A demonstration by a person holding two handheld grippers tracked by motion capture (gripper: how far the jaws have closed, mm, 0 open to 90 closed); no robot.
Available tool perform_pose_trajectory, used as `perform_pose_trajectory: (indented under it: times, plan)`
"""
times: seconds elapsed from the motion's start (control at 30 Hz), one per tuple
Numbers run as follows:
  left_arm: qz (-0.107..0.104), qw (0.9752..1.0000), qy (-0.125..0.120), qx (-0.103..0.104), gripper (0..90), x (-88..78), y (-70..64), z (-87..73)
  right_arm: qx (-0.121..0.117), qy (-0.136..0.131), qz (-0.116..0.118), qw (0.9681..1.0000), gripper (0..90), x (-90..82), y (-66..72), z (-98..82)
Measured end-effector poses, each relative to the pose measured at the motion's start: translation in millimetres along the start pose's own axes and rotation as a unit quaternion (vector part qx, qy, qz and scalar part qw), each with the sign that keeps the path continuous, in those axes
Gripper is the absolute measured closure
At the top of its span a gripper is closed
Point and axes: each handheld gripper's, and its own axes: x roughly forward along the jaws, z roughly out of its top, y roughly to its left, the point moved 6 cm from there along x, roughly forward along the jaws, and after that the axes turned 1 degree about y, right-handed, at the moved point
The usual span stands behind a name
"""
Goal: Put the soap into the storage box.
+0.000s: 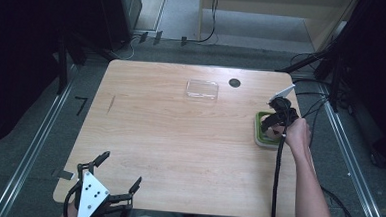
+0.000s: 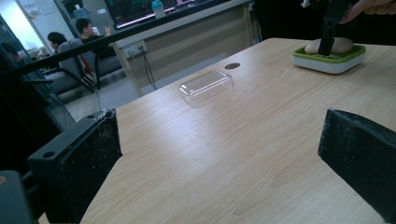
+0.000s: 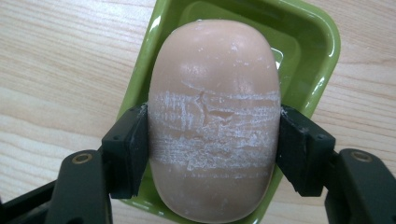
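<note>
One soap [image 3: 214, 116] lay in one green dish [image 3: 317, 51] at the desk's [image 1: 179, 138] right edge, its long axis running away between the right fingers [image 3: 128, 154], which were clamped across its short width. Left gripper [image 2: 224, 158] hung wide open, holding nothing, well apart at the near left corner. One clear lid [image 1: 202, 89] sat farther back

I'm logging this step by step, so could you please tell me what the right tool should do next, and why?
Probably lift straight up. The right tool is shut on the bar of soap, its jaws pressing both long sides, while the soap sits in the green dish. The clear lid lies apart on the table, so nothing covers the soap.
</note>
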Motion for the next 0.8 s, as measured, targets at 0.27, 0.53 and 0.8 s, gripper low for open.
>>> perform_pose_trajectory:
  times: [0.27, 0.53, 0.8]
  plan:
    - [0.0, 1.0, 0.0, 0.002, 0.0, 0.1, -0.4, -0.1, 0.01, -0.004, -0.005, 0.9999, 33.5, 4.6, -1.3, 1.5]
    - [0.0, 1.0, 0.0, 0.001, 0.0, -0.1, -0.3, -0.1, 0.012, -0.002, -0.008, 0.9999, 33.5, 8.6, 0.5, 2.8]
    - [0.0, 1.0, -0.001, 0.002, 0.0, -0.1, -0.3, 0.0, 0.014, 0.002, -0.008, 0.9999, 33.5, 12.8, 0.1, 2.3]
